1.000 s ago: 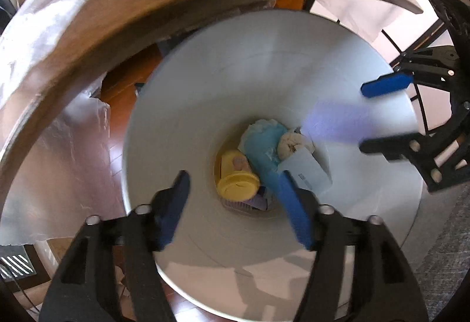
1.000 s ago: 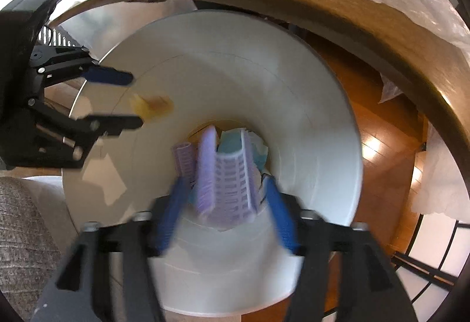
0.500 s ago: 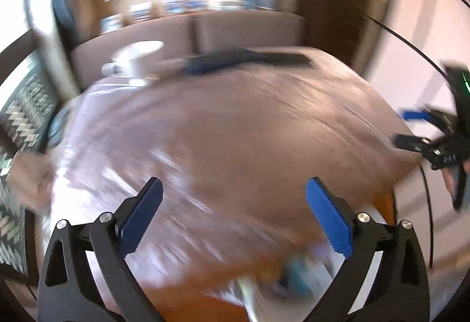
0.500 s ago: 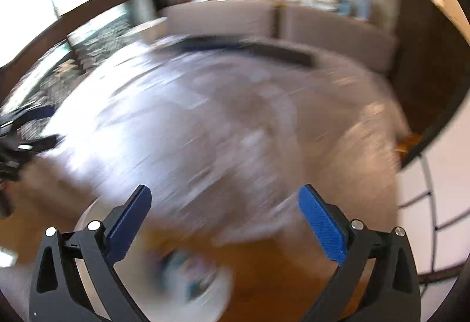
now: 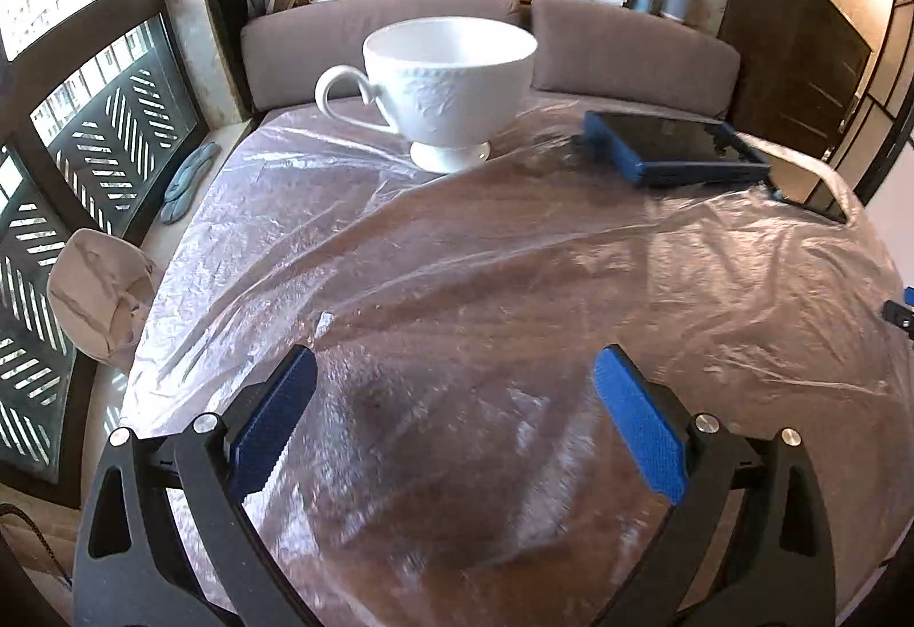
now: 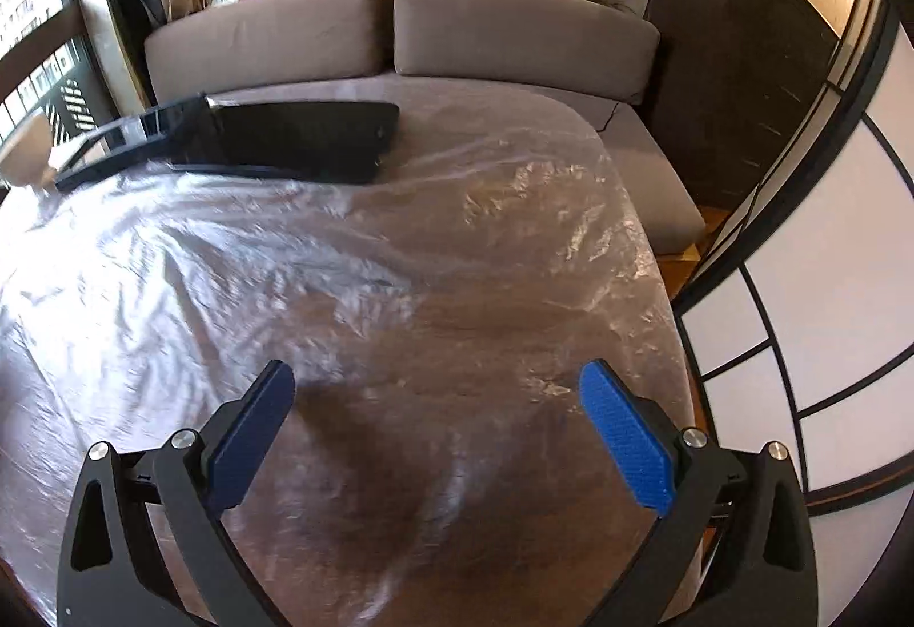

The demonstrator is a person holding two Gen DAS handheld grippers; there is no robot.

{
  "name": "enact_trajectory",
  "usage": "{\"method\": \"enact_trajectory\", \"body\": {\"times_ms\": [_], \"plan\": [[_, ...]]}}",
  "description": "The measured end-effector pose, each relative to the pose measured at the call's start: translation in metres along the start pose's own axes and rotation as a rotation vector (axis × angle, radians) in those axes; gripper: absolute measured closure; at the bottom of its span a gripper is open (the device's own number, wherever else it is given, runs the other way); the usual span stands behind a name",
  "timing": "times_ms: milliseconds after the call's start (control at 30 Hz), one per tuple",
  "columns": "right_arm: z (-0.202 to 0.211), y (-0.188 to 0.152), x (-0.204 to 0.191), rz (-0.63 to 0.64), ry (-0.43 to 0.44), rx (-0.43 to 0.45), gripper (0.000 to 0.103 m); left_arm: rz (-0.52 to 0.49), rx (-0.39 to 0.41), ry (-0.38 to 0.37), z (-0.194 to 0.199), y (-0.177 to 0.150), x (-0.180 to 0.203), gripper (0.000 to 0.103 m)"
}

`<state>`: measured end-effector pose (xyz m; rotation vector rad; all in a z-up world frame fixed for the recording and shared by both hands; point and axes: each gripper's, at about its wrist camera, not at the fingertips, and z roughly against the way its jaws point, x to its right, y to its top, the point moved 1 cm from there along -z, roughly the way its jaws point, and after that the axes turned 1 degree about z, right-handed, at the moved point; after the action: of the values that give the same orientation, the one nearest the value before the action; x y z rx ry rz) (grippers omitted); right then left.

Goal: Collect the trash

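Left hand-held gripper [image 5: 454,387] and right hand-held gripper [image 6: 437,398] both released, empty, above plastic-covered wooden counter [image 5: 485,272]; white ceramic teacup [image 5: 448,84] at 12 o'clock.

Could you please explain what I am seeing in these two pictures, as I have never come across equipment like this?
There is no robot: a person carries a two-finger gripper in each hand, each with a camera looking along its fingers. One picture is from the left gripper, the other from the right gripper; the blue pads are their fingertips. Both are open and hold nothing. Below is a wooden table under clear plastic sheet. On it stand a white cup and two dark flat devices, probably tablets. No trash shows on it.
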<state>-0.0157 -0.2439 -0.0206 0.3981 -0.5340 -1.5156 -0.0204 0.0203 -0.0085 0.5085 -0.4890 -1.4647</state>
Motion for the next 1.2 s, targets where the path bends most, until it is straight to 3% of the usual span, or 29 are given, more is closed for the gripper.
{"method": "enact_trajectory", "body": {"times_ms": [367, 1200], "plan": [[-0.0015, -0.0079, 0.009, -0.064, 0.006, 0.021, 0.004, 0.018, -0.029, 0.01, -0.0039, -0.0006, -0.0027, 0.001], [0.0001, -0.0104, 0.0084, -0.064, 0.006, 0.021, 0.004, 0.021, -0.032, 0.006, -0.0053, 0.0015, -0.0055, 0.001]]}}
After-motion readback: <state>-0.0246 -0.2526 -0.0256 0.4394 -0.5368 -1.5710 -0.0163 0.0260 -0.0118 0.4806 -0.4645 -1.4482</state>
